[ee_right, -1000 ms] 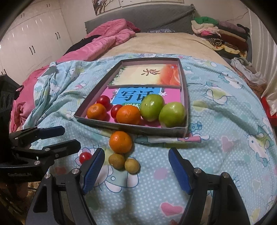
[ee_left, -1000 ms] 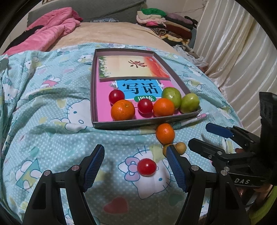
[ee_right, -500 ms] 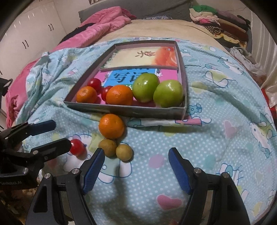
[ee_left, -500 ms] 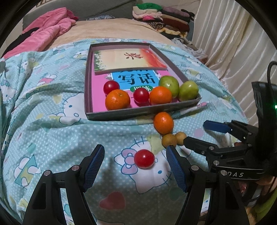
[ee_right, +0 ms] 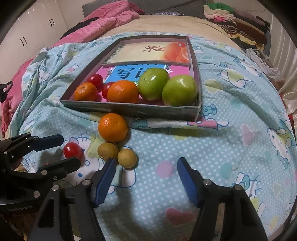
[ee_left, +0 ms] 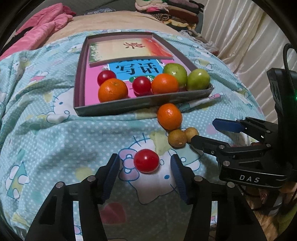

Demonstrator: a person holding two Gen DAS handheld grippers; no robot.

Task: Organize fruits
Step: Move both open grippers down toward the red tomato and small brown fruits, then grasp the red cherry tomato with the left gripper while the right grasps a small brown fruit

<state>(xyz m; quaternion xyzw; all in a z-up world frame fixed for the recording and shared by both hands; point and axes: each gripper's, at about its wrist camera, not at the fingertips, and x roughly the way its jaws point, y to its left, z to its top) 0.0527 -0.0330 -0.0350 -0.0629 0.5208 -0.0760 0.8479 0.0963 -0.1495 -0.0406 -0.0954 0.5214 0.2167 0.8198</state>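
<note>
A loose red tomato point(ee_left: 146, 161) lies on the blue bedspread between the fingers of my left gripper point(ee_left: 144, 165). Its jaws are closing, with a gap on each side of the tomato. My right gripper point(ee_right: 146, 165) is closing too. Two small brown fruits point(ee_right: 127, 158) sit by its left finger point(ee_right: 105, 176), which does not press on them. A loose orange point(ee_right: 112, 127) rests just beyond them, against the grey box point(ee_right: 130, 109). The box holds two tomatoes, two oranges point(ee_left: 112, 90) and two green fruits point(ee_right: 179, 90) in a row.
Two books point(ee_left: 130, 50) line the bottom of the box. A pink quilt point(ee_left: 46, 24) lies at the far left of the bed, folded clothes point(ee_left: 167, 9) at the far right. Curtains point(ee_left: 241, 37) hang on the right. White wardrobe doors point(ee_right: 27, 27) stand on the left.
Both grippers have sunk closer to the bedspread and their jaws have narrowed. The tomato now sits between the left fingers, and the brown fruits are nearer the right gripper's left finger.
</note>
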